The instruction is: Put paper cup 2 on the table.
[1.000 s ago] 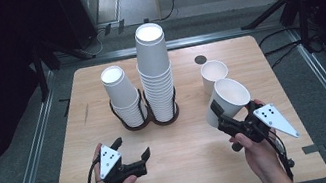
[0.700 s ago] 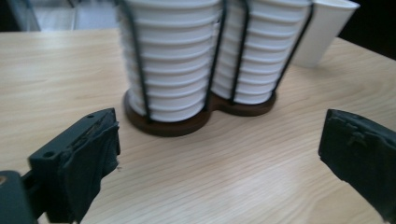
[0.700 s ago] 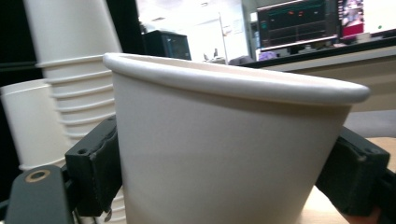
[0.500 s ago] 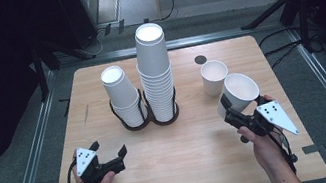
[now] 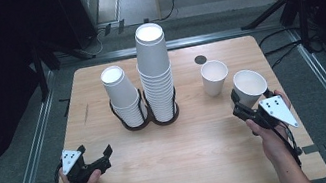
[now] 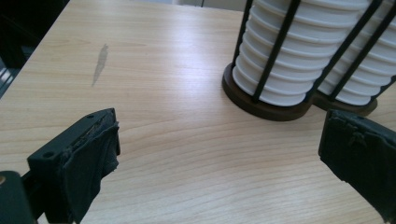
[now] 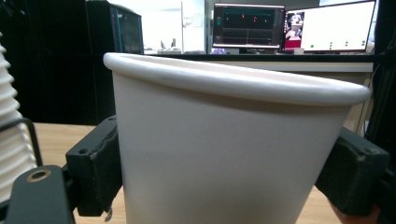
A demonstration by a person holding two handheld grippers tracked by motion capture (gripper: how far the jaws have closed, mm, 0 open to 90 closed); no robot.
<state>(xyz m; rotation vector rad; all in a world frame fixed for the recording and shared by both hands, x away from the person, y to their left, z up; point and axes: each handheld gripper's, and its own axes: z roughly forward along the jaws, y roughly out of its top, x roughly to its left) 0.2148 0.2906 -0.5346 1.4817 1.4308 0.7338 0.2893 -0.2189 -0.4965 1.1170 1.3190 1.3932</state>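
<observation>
- Two cups are out on the right side of the table (image 5: 99, 87) now: one standing cup (image 5: 214, 77) by a small dark disc (image 5: 200, 59), and the held cup (image 5: 249, 87) just beside it, clamped across its lower wall by the right gripper (image 5: 241, 106).
- From the right gripper view, both black jaws press the held cup's (image 7: 233, 149) sides, and its rim sits slightly tilted. My worry: squeeze harder and thin paper could buckle; loosen carelessly and it drops crooked.
- Whether its base touches the wood I cannot tell, so a release from a tilt could tip it over.
- It's close to the standing cup, so a sideways nudge while setting down could knock that one.
- Over on the left, the left gripper (image 5: 93, 163) hangs with jaws wide apart and nothing between them, near the front edge.
- Ahead of it sit the short stack (image 5: 122, 94) and the tall stack (image 5: 154, 70) in their black wire holder (image 6: 273, 100). A hasty reach could clip a wire and shake the tall stack, I'd guess.
</observation>
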